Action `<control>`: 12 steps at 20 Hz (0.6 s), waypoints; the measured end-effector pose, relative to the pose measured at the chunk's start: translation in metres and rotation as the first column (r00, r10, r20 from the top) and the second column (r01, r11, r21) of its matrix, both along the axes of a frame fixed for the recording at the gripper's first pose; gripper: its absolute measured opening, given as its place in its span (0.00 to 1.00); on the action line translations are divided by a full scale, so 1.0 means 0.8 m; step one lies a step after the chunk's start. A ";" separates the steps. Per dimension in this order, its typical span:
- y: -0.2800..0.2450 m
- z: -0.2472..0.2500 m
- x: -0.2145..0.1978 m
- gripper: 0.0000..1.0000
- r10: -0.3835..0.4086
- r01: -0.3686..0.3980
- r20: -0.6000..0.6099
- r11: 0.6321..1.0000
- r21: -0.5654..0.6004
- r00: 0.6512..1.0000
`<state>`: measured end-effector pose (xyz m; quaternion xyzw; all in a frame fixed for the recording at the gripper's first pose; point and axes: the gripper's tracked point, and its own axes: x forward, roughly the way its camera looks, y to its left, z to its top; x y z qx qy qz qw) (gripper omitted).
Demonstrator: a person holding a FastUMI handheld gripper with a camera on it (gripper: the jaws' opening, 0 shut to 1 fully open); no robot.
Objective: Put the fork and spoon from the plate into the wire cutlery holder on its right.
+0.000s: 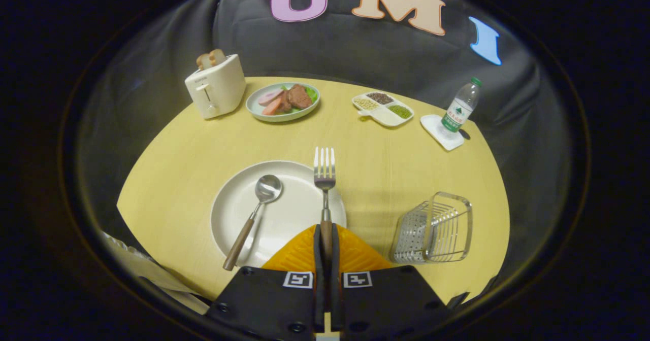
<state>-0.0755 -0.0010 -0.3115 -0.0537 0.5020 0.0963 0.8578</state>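
The gripper has its jaws pinched tight on the wooden handle of the fork, which sticks straight out ahead of them with its prongs pointing away, lifted above the edge of the plate. The spoon lies on that plate just to the left, bowl away, handle toward us, waiting its turn. Off to the right on the counter sits the wire cutlery holder, near the plate but apart from it, its open mouth facing up. To my eye the fork now wants carrying rightward and tipping until it hangs upright over that opening, then letting go only once it is inside the wires. Farther back stand a toaster, a dish of meat, a divided tray and a water bottle.
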 end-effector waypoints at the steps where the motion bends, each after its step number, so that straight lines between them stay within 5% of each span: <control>1: -0.004 0.003 0.001 0.08 -0.004 0.004 -0.001 1.000 0.003 1.000; 12: -0.078 0.035 0.003 0.08 -0.049 0.049 -0.010 0.998 -0.041 0.999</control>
